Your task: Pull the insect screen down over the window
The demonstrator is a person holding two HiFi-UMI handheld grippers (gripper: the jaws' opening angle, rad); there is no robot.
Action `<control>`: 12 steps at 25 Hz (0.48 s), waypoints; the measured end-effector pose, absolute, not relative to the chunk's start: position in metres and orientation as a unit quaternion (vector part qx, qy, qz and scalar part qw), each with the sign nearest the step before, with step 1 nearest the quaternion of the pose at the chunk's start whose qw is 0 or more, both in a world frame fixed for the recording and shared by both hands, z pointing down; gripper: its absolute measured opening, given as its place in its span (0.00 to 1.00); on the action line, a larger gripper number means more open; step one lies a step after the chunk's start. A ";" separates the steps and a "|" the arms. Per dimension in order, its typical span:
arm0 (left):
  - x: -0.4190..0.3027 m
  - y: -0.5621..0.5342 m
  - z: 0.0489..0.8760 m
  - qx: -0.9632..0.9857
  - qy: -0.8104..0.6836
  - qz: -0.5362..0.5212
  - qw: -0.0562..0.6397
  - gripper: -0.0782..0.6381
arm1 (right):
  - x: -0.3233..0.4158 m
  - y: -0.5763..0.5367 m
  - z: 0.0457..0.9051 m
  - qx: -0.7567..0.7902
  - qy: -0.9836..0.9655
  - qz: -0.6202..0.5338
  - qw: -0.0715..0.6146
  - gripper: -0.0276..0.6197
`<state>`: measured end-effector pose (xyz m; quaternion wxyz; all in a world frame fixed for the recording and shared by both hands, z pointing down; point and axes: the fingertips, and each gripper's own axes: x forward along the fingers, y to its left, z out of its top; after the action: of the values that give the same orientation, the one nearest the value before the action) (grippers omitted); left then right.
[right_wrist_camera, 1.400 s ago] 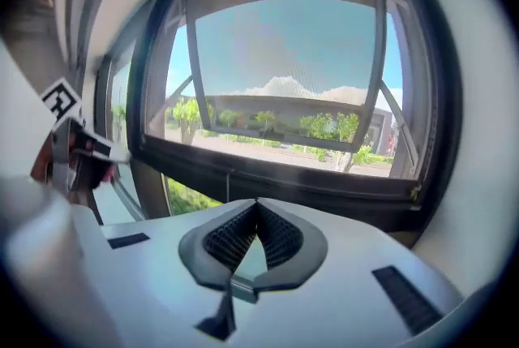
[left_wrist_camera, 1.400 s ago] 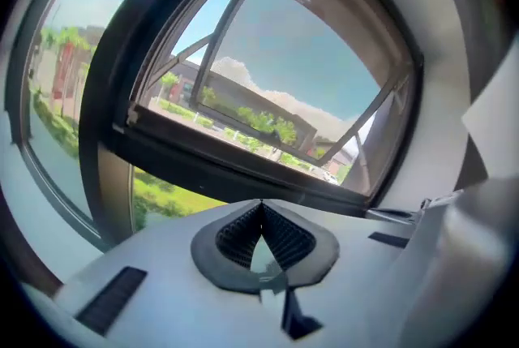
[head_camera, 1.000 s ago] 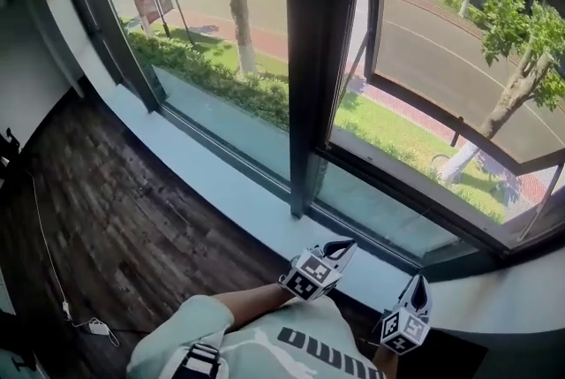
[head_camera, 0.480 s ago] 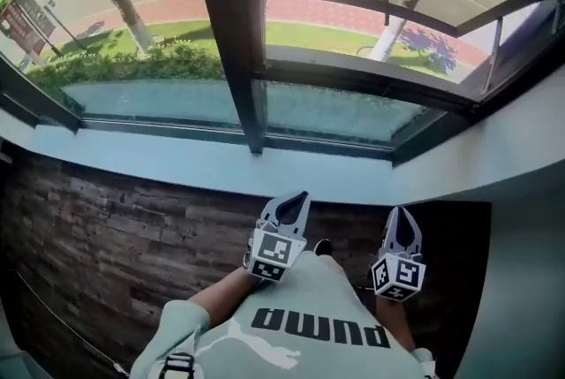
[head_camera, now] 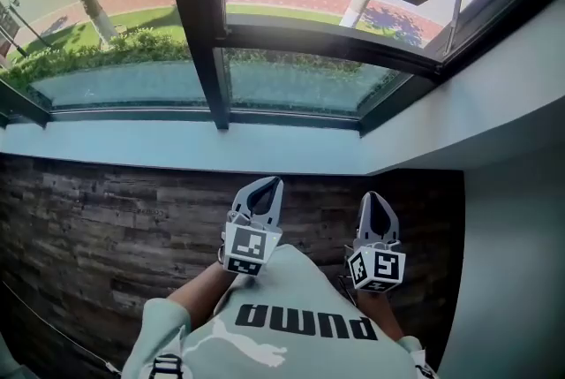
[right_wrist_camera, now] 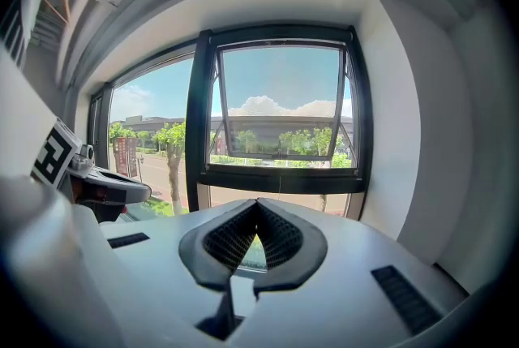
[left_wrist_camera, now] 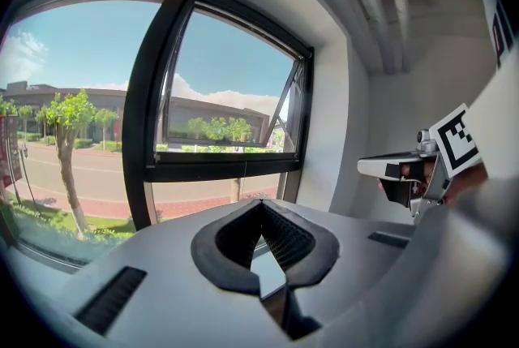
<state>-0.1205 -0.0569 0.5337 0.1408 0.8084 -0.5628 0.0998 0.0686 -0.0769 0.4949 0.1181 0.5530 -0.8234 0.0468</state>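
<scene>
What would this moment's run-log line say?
left gripper: shut, empty | right gripper: shut, empty | black-framed glass window: sash open outward | contact: none, both grippers short of window

Head cam is sitting up top and looking steeply down past the person's chest. It's taking in the wood floor [head_camera: 97, 218], the sill [head_camera: 132, 158] and the lower part of the window [head_camera: 305, 81] at the far side, with the left gripper [head_camera: 267, 190] and right gripper [head_camera: 377, 208] poking in near the bottom. Each gripper cam is riding low behind its own jaws, facing about level at that window from well back. The left one is viewing the open sash [left_wrist_camera: 231, 95] at an angle from the left, the right one more head-on. Each is catching the other gripper at its inner edge.
</scene>
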 end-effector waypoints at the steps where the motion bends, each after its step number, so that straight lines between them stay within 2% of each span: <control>1: -0.113 -0.049 0.531 0.809 -0.563 0.098 0.139 0.13 | 0.073 -0.069 0.495 0.550 -0.826 0.045 0.118 0.05; 12: -0.009 0.071 0.519 0.789 -0.592 0.089 0.135 0.13 | 0.152 0.044 0.501 0.505 -0.855 0.029 0.113 0.05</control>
<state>-0.0093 0.0706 0.5187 0.1351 0.7893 -0.5924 0.0885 0.1518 0.0441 0.5012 0.1131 0.5050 -0.8552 0.0290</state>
